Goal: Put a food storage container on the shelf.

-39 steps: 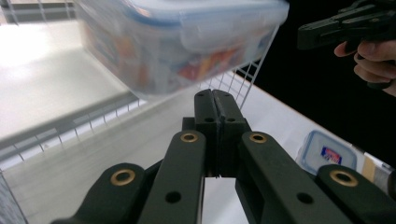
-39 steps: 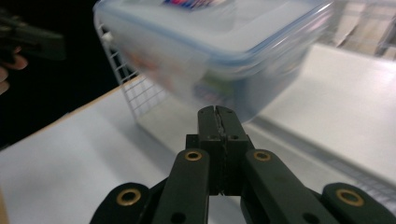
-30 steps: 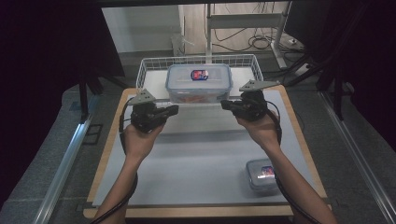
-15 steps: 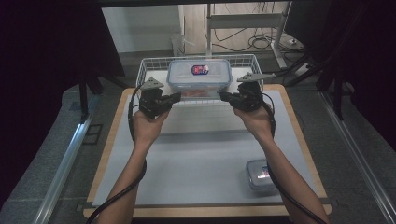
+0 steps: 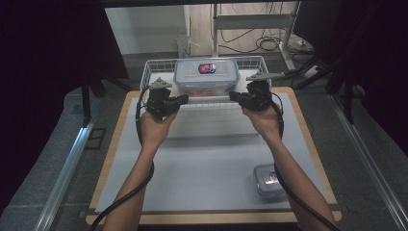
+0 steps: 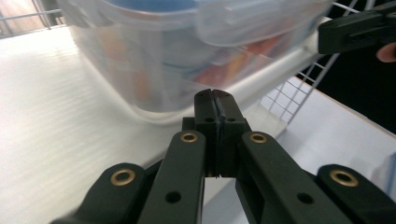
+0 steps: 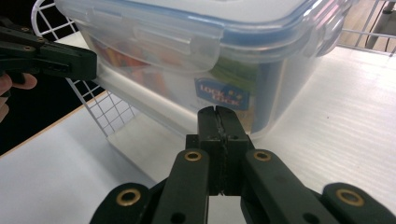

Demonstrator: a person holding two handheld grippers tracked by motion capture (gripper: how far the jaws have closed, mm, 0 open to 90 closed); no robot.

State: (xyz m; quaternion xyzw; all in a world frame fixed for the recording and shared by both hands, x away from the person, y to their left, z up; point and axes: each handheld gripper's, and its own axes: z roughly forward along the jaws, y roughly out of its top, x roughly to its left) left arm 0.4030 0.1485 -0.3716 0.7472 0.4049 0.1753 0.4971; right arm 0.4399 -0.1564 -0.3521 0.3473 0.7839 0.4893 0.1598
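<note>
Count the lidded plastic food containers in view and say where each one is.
2. A large container sits in the white wire basket at the table's far edge; a small container lies on the mat near the front right corner. None looks hidden.

Dark curtains (image 5: 53, 57) — grey floor (image 5: 62, 139), cables (image 5: 269, 44)

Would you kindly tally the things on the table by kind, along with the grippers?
Clear lidded containers: 2, one large in the basket, one small on the mat
White wire basket: 1
Black grippers: 2, left and right
Total: 5
</note>
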